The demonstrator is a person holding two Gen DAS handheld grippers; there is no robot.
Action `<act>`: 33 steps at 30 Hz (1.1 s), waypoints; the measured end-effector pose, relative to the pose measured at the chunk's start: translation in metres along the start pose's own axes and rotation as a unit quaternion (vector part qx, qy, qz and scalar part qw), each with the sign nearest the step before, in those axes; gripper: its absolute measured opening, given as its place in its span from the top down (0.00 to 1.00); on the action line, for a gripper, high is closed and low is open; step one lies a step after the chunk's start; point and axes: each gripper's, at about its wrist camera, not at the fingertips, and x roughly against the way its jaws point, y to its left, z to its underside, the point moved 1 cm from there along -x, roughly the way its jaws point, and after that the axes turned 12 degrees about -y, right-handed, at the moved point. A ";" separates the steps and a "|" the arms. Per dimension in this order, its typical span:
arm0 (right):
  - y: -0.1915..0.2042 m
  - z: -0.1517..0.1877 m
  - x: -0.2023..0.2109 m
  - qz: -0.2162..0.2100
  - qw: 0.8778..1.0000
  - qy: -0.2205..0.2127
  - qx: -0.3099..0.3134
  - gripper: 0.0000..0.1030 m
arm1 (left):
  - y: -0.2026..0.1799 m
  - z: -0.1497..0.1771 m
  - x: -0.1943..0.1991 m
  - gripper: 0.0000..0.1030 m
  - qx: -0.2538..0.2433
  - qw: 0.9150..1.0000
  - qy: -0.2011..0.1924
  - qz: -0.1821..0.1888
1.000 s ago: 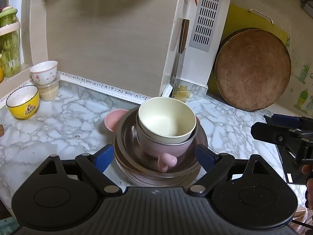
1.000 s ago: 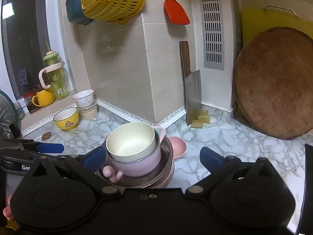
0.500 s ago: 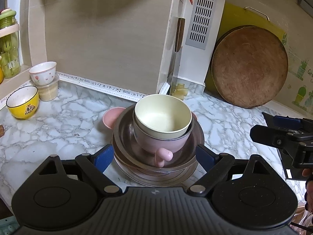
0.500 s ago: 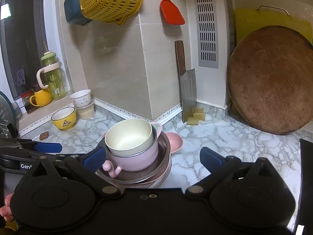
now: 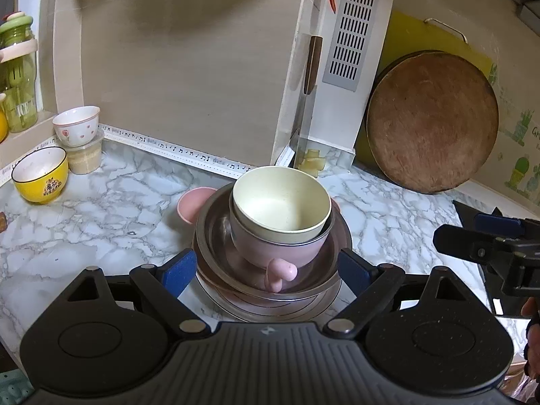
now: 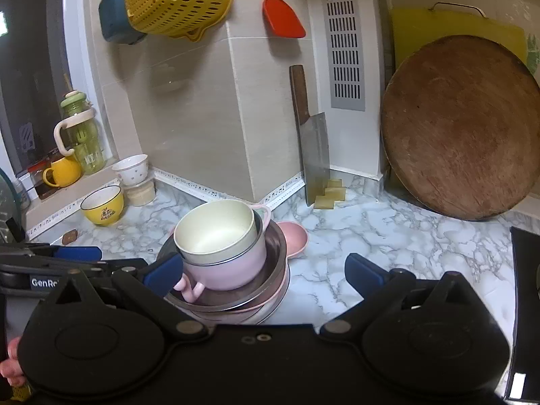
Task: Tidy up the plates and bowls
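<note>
A cream round bowl (image 5: 281, 202) sits nested inside a pink mug-like cup with a stubby handle (image 5: 275, 253), and that cup stands in a shallow steel bowl (image 5: 216, 233) which rests on a stack of pale plates (image 5: 236, 307). The whole stack is on the white marble-patterned table (image 5: 101, 209), near its front edge. A small pink dish (image 5: 190, 202) lies on the table touching the far side of the stack.

The left tool (image 5: 266, 270) is open, its blue-padded fingers (image 5: 179, 266) spread wide on either side of the stack at plate level; whether they touch the rims I cannot tell. The right tool (image 6: 263, 270) is open too, holding nothing, with its left finger (image 6: 162, 270) just beside the pink cup and its right finger out over bare marble.

Further off, a yellow bowl with a dark rim (image 5: 40, 175) stands near the window ledge, beside a white flowered bowl (image 5: 77, 125) that is stacked on a clear plastic tub (image 5: 84, 158). A cleaver with a wooden handle (image 6: 312, 141) leans upright against the wall corner, and a round brown wooden chopping board (image 6: 462, 128) leans against the wall to the right. A yellow colander (image 6: 179, 0) and a red spatula (image 6: 280, 6) hang on the tiles above.
</note>
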 end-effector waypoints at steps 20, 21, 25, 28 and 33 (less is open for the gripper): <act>0.004 0.002 -0.007 -0.009 1.000 0.011 0.005 0.00 | -0.002 0.004 -0.005 0.12 -0.013 1.000 0.009 -0.002; 0.004 0.003 -0.008 -0.009 1.000 0.012 0.004 0.00 | -0.002 0.004 -0.005 0.12 -0.013 1.000 0.009 -0.001; 0.004 0.004 -0.009 -0.010 1.000 0.014 0.003 0.00 | -0.003 0.005 -0.006 0.12 -0.017 1.000 0.007 -0.003; 0.004 0.004 -0.010 -0.013 1.000 0.015 0.001 0.00 | -0.003 0.005 -0.007 0.12 -0.016 1.000 0.010 0.000; 0.004 0.004 -0.012 -0.013 1.000 0.015 0.000 0.00 | -0.003 0.006 -0.008 0.12 -0.017 1.000 0.011 0.000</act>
